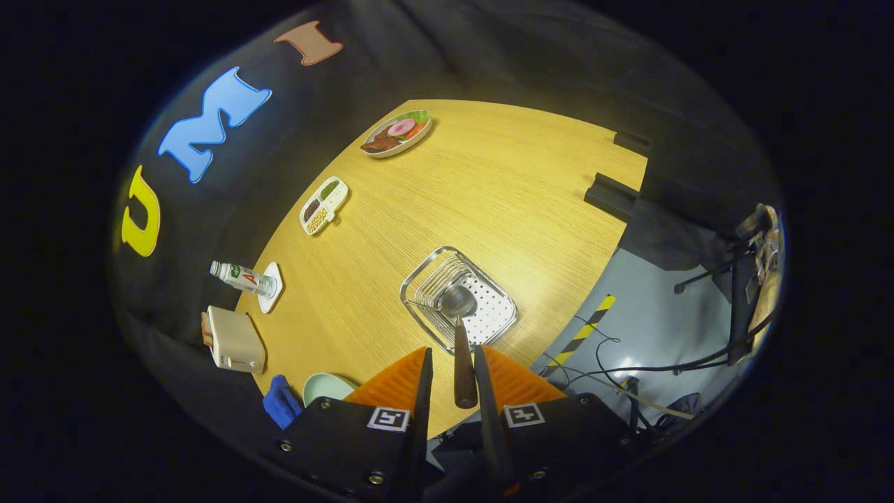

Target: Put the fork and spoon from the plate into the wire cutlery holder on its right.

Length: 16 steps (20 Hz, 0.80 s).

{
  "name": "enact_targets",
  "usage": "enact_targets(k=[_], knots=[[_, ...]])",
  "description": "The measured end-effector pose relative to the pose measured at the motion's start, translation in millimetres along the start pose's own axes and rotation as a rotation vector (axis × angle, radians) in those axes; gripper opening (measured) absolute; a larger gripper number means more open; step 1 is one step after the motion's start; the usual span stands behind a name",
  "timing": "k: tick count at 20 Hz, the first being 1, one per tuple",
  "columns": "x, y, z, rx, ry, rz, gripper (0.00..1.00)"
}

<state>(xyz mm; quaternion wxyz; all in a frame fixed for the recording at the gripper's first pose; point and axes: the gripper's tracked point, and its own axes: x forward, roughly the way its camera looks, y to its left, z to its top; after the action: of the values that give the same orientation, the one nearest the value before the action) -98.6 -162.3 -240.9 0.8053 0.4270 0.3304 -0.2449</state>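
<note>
Two orange fingers (427, 391) of the gripper (454, 381) were clamped on the brown handle of the steel spoon (461, 335), its bowl hanging over the wire cutlery holder (457, 297) near the wooden counter's (454, 188) right edge, evidently poised for release. A pale green plate (325, 385) sat at the near edge; grey floor with cables lay beyond.

The tongs (452, 363) hide most of the pale green plate (325, 386) and the spoon (461, 335) handle's sides; bottle (243, 277) label illegible.
</note>
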Motion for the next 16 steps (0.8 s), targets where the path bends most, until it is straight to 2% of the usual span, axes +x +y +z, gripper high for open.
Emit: enact_targets(k=[8,16], knots=[[0.9,0.5,-13.8,0.011,0.036,0.006,0.35],[9.4,21.2,-37.4,-0.033,0.1,0.02,0.35]])
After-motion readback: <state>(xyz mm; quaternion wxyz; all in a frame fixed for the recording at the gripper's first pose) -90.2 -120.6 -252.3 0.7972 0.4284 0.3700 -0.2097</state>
